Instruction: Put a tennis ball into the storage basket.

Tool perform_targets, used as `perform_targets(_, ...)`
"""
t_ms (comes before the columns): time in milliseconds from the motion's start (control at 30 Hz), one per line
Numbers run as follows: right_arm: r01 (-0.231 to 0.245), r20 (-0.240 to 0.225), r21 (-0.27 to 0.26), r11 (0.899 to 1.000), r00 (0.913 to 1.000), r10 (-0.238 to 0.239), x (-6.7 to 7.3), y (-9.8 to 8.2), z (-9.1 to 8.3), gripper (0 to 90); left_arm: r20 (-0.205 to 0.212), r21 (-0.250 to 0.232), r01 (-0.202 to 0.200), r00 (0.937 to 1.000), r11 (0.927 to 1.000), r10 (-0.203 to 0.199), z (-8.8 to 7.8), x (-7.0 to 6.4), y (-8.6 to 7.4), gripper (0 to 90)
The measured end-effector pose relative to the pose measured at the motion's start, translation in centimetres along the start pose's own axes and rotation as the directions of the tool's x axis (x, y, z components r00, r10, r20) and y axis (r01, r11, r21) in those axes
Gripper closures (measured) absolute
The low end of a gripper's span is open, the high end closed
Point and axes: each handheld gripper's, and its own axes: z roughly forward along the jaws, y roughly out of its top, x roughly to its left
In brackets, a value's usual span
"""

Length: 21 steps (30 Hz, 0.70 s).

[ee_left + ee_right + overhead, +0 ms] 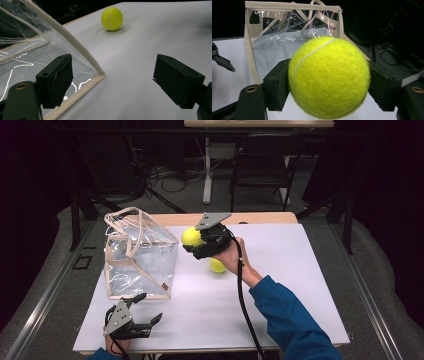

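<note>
We hold a yellow tennis ball (329, 77) in our right gripper (196, 241), its jaws clamped on either side of the ball, which bulges out between the two black pads. In the high view that gripper hangs above the white surface (280, 270), raised off it and just beside the upper right edge of the clear plastic bag (137, 255). The bag stands upright at the left of the surface, its cream-trimmed mouth open at the top. From the right gripper view, the ball sits in front of the bag's open frame.

A second tennis ball (112, 18) rests on the surface below our right hand (229, 254), apart from the bag.

Our left gripper (145, 312) lies low near the front left corner of the surface, its jaws spread wide with nothing between them, one jaw just beside the bag's bottom corner.
</note>
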Motion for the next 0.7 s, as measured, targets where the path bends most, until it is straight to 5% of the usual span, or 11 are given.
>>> perform_targets(700,0.019,-0.008,0.017,1.000,0.9998,-0.019,0.2,1.4,1.8,26.2,0.004,0.000,0.002,1.0000,1.0000,-0.002,0.0,0.0,0.0,16.0)
